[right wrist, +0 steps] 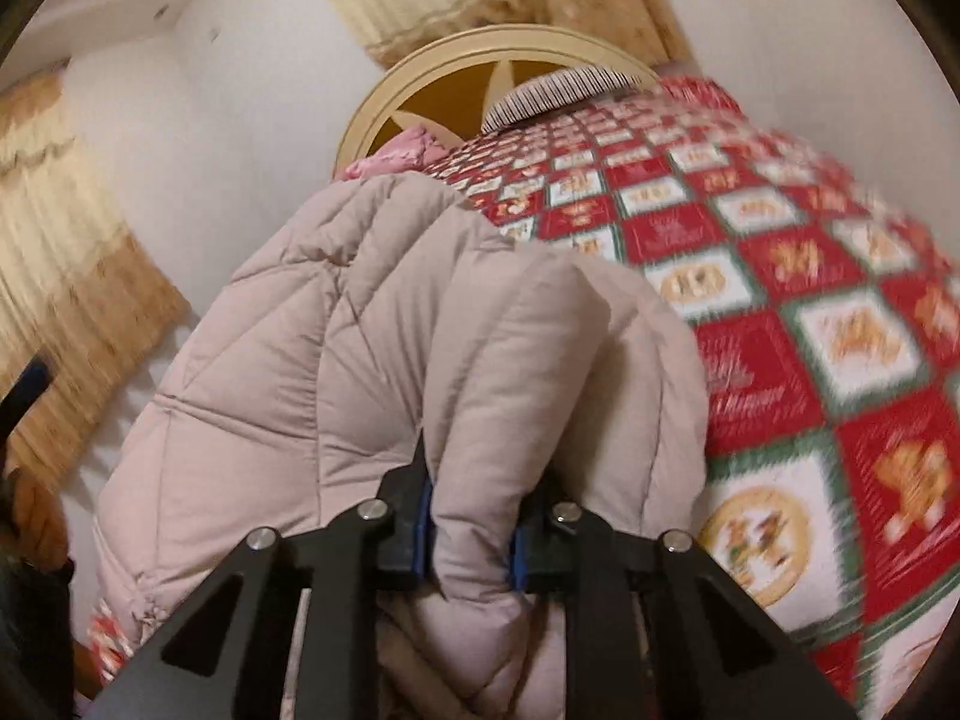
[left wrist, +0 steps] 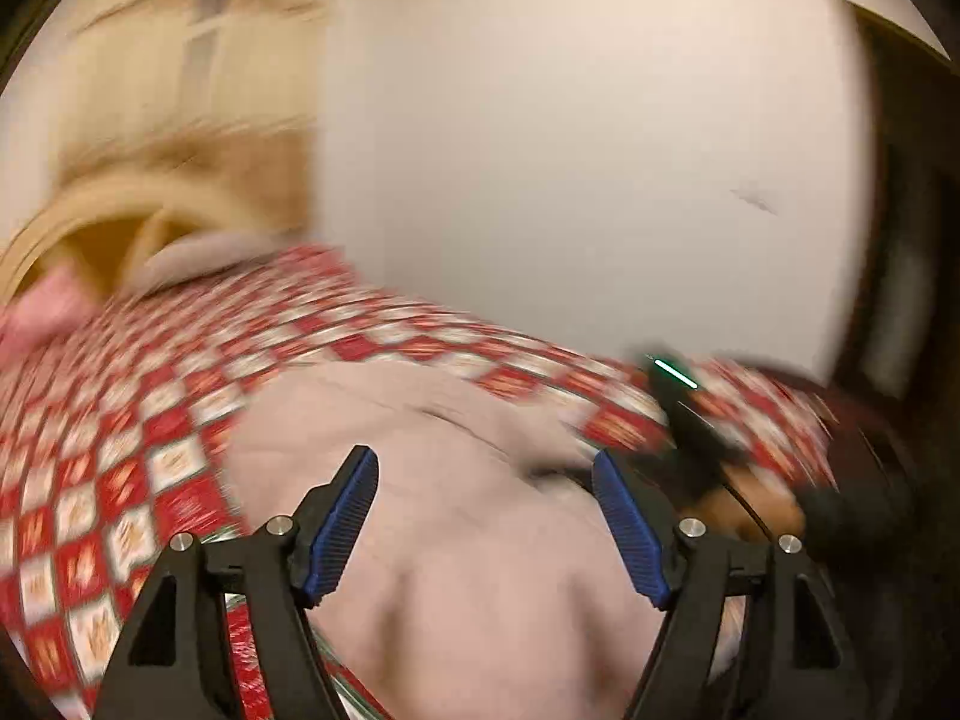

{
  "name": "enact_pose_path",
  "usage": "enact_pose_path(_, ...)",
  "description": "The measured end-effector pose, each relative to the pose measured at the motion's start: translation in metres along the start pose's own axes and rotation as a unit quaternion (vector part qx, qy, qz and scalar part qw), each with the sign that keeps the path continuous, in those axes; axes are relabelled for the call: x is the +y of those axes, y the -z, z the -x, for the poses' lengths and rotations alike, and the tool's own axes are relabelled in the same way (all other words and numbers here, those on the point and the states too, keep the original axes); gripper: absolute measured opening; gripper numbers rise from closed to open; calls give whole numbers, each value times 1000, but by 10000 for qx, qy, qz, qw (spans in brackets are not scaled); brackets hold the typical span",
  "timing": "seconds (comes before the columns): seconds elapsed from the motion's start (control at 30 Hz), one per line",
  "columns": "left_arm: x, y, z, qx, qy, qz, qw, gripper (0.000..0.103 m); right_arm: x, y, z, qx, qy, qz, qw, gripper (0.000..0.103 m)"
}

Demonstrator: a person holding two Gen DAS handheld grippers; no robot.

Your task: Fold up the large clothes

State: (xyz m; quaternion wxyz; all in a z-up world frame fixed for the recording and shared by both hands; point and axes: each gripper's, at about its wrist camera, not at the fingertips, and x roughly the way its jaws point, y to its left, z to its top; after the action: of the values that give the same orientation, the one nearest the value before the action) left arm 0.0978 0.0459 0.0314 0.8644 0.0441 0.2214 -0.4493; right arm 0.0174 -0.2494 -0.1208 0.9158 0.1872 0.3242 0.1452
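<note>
A pale pink quilted puffer jacket [right wrist: 336, 336] lies on a bed with a red, white and green checked cover [right wrist: 780, 276]. My right gripper [right wrist: 471, 516] is shut on a thick fold of the jacket and holds it bunched up above the bed. My left gripper [left wrist: 486, 504] is open, its blue pads wide apart, just above the jacket [left wrist: 456, 480], with nothing between them. The right gripper shows blurred at the right of the left wrist view [left wrist: 708, 420].
A cream round headboard [right wrist: 480, 48] stands at the bed's far end, with a striped pillow [right wrist: 558, 90] and a pink cloth [right wrist: 396, 150] beside it. Beige curtains [right wrist: 66, 276] hang on the white wall. Both views are motion-blurred.
</note>
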Motion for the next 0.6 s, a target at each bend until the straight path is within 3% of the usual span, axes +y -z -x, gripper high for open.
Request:
enact_pose_path(0.07,15,-15,-37,232,-319,515,9979,75,-5,-1,-4,11,-279,-314,9991,22)
enact_pose_path(0.13,12,-23,-75,422,-722,647,9944,75,-4,-5,-6,76,-326,-356,9988,23)
enact_pose_path(0.23,-4,-15,-124,845,-1489,157,9851,75,3,-14,-10,250,-297,-200,9990,24)
enact_pose_path(0.3,-10,3,-147,1156,-1966,-229,9734,76,3,-20,-17,365,-354,-150,9986,25)
enact_pose_path(0.37,-8,24,-161,1152,-2482,-344,9612,81,-7,-22,-24,421,-571,-321,9970,25)
enact_pose_path(0.5,4,34,-174,1091,-2573,-224,9599,86,-32,-18,-36,384,-1054,-909,9895,25)
enact_pose_path(0.6,13,41,-188,1105,-2539,-108,9608,89,-37,-15,-35,350,-1132,-1149,9863,25)
